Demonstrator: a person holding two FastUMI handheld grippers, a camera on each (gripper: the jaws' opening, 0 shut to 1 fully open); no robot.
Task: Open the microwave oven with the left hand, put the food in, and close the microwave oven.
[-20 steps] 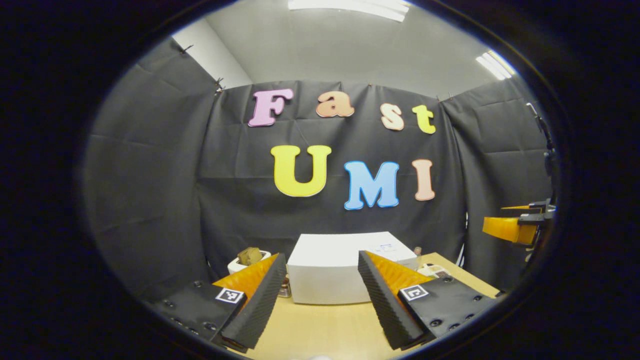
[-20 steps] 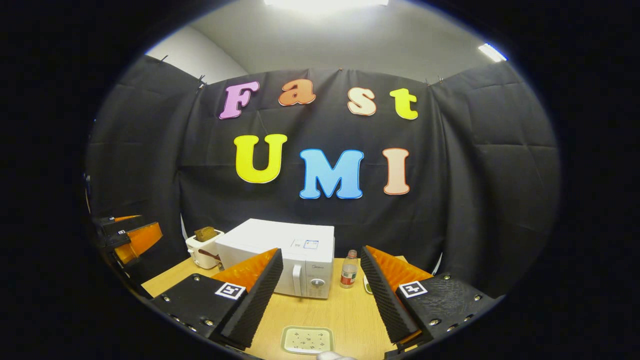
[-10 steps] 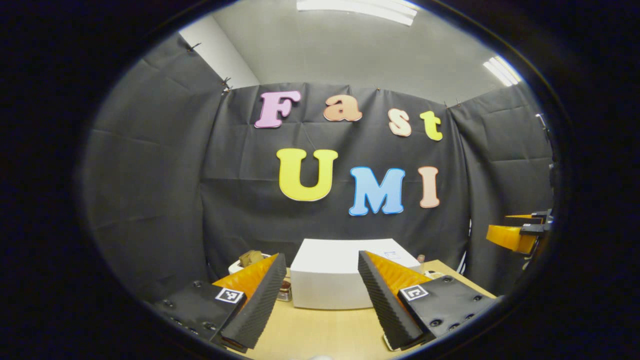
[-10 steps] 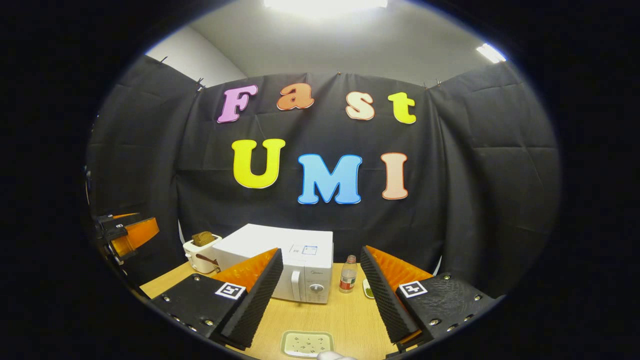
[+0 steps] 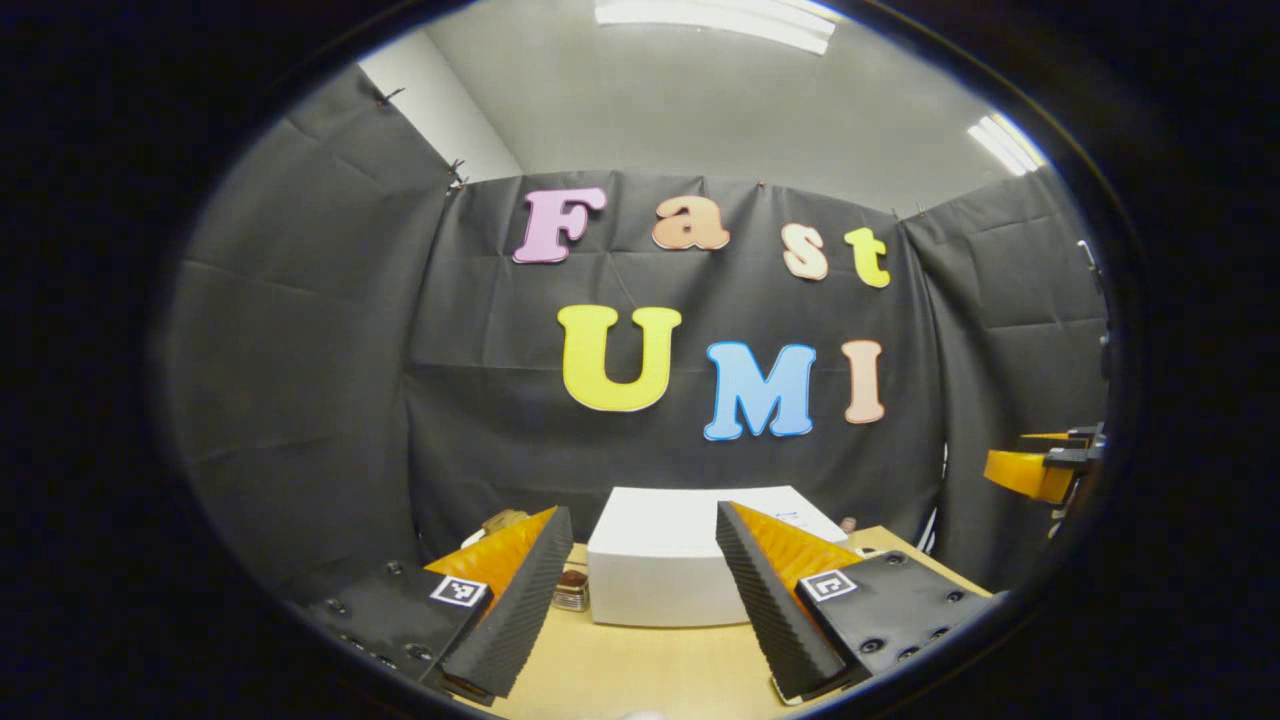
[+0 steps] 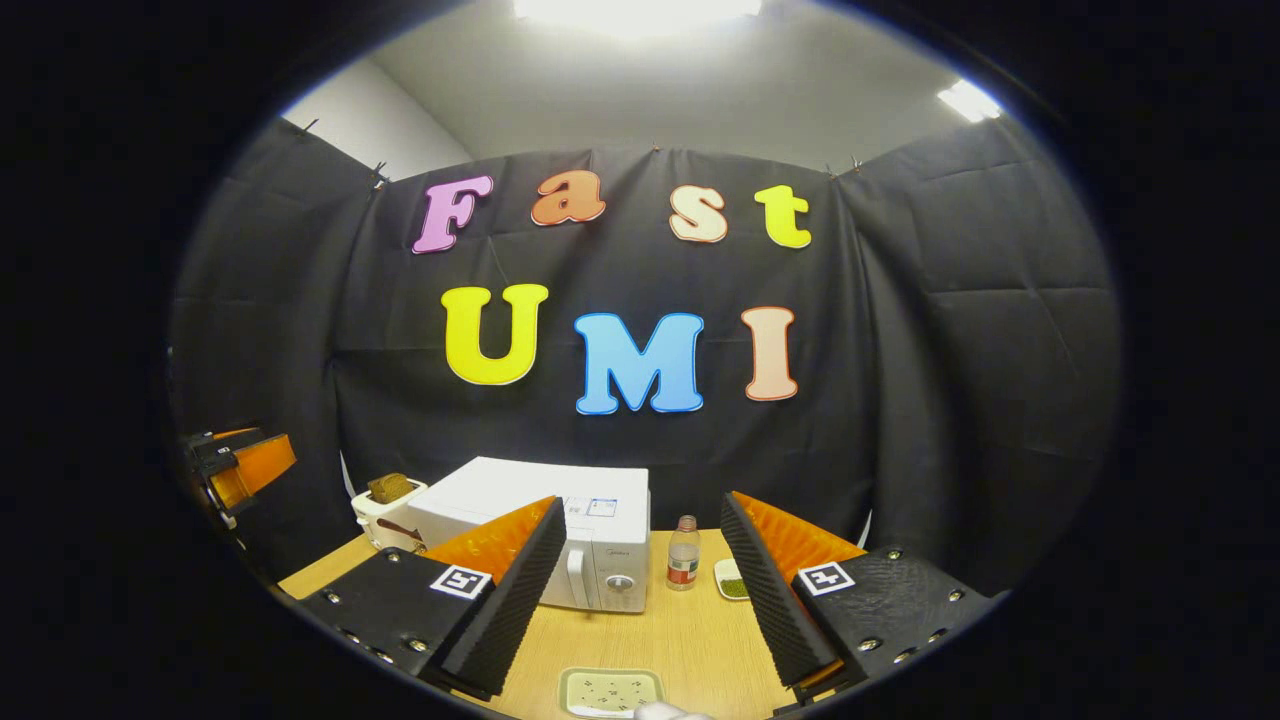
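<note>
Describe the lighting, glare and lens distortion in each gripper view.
Left gripper view: even light from ceiling strip lamps, sharp focus; the fisheye bows the white box-shaped microwave oven. Right gripper view: an overhead lamp burns out to white glare at the top; the pale wooden table stays evenly lit, and the cloth wall curves toward the edges.

Two low forward views over the worktop (image 6: pixel 690 640)

Both cameras look level toward the back wall, well back from the microwave (image 5: pixel 665 570). The left gripper view faces it head-on; the right gripper view sees its front (image 6: pixel 600 560) from the right.
</note>
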